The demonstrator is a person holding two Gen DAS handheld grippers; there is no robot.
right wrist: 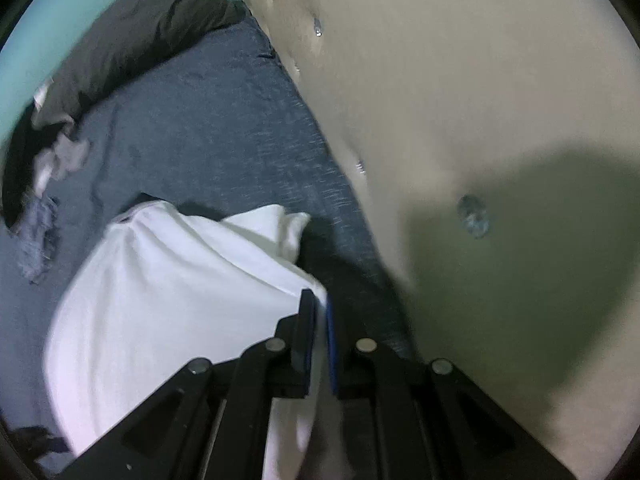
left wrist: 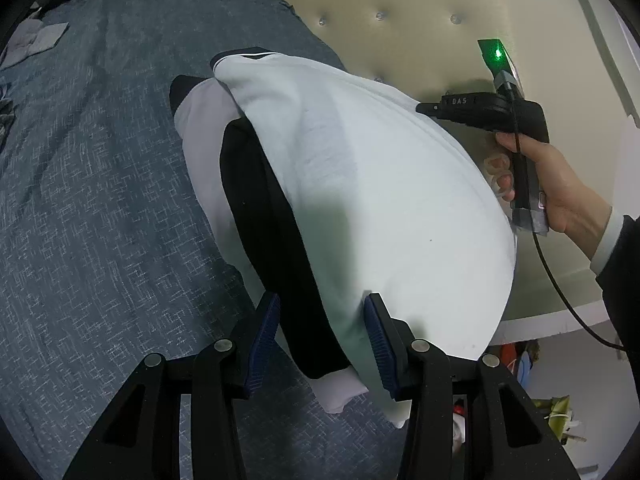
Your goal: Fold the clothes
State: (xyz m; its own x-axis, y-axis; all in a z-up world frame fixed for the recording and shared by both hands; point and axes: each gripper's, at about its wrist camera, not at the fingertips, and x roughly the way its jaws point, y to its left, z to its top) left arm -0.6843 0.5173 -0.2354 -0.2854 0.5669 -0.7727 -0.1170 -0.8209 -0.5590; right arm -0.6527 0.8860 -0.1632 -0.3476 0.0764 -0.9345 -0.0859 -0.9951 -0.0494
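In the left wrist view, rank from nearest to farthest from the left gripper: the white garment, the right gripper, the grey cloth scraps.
1. White garment: between the left gripper fingers, touching them.
2. Right gripper: across the garment, upper right, by the headboard.
3. Grey cloth scraps: far upper left on the bedspread.

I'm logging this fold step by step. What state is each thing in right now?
White garment: partly folded, lifted off the bed, black sleeve folded across its front.
Left tool: jaws half open, bunched garment edge between them; whether the pads press on it is unclear.
Right tool: shut on the white garment edge.
Grey bedspread: spread flat.
Dark clothes pile: crumpled, unfolded, at the far end of the bed.
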